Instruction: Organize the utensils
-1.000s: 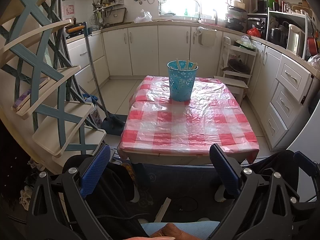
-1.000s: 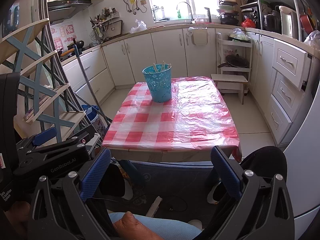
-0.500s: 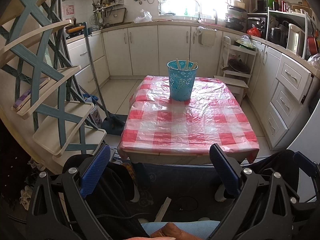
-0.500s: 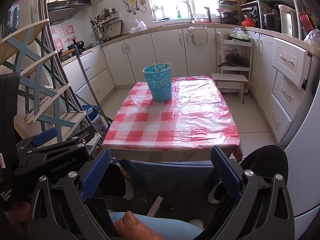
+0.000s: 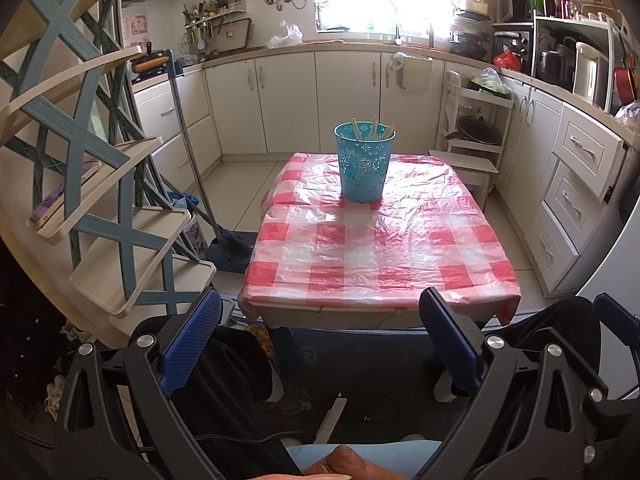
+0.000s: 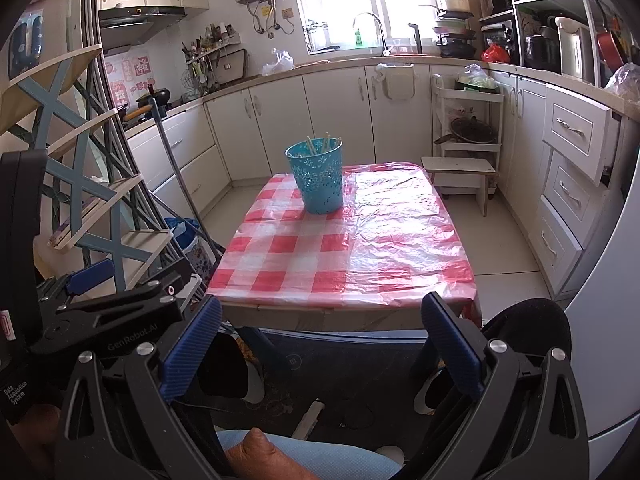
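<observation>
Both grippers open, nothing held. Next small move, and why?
Probably bring the right gripper forward toward the blue cup at the table's far end: both grippers hang open short of the table, and the chopsticks stand in that cup, the only utensils visible.
</observation>
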The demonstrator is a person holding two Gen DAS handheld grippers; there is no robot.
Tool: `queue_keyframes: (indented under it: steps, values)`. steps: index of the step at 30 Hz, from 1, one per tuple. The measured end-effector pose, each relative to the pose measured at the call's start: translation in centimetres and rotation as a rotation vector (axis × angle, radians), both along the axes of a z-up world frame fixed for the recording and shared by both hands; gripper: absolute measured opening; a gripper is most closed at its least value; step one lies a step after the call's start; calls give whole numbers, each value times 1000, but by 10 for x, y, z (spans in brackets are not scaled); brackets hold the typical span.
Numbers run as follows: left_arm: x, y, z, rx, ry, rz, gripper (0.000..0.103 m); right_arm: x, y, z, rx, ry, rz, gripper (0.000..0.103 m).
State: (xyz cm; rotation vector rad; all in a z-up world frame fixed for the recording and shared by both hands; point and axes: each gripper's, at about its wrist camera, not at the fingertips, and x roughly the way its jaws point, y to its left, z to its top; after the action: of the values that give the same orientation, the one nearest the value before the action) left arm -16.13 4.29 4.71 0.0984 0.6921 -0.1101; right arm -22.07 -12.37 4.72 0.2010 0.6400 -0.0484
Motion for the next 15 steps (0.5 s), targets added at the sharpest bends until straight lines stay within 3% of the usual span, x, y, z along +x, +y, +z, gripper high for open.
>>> queue_keyframes:
  steps: [15]
  values:
    - [37, -8, -23, -1, 75, -7, 95, 31, -8, -26, 17, 90, -3, 96]
